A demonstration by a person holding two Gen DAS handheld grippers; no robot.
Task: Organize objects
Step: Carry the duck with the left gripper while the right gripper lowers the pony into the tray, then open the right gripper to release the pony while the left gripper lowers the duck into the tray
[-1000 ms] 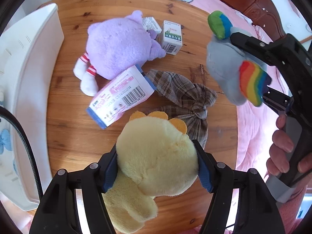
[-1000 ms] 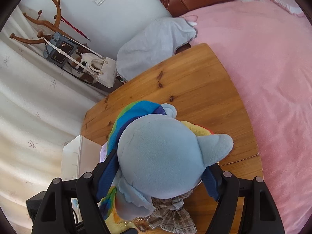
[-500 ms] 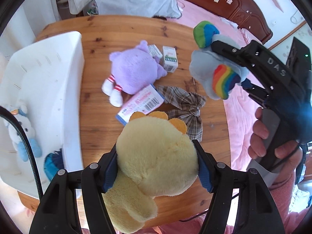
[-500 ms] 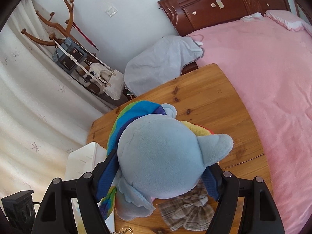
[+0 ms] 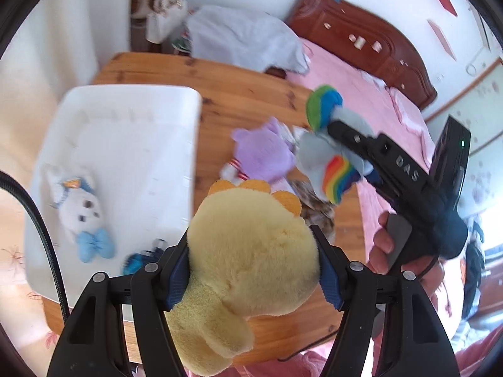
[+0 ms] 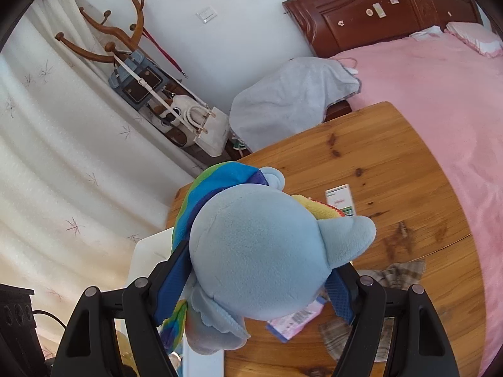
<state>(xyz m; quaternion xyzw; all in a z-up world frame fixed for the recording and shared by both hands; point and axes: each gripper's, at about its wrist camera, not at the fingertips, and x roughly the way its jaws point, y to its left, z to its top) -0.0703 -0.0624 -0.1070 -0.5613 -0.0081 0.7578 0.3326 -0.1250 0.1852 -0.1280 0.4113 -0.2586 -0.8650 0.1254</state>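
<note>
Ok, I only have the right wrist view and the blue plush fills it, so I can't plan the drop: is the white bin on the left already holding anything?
Observer: Yes. In the left wrist view, a white plush toy with a pale blue bow lies inside the white plastic bin.
Operator: Is the other hand busy?
Observer: The left gripper is shut on a yellow plush duck, held above the table's near edge.
Operator: Any soft toys lying on the table?
Observer: A purple plush toy lies on the wooden table, to the right of the bin.
</note>
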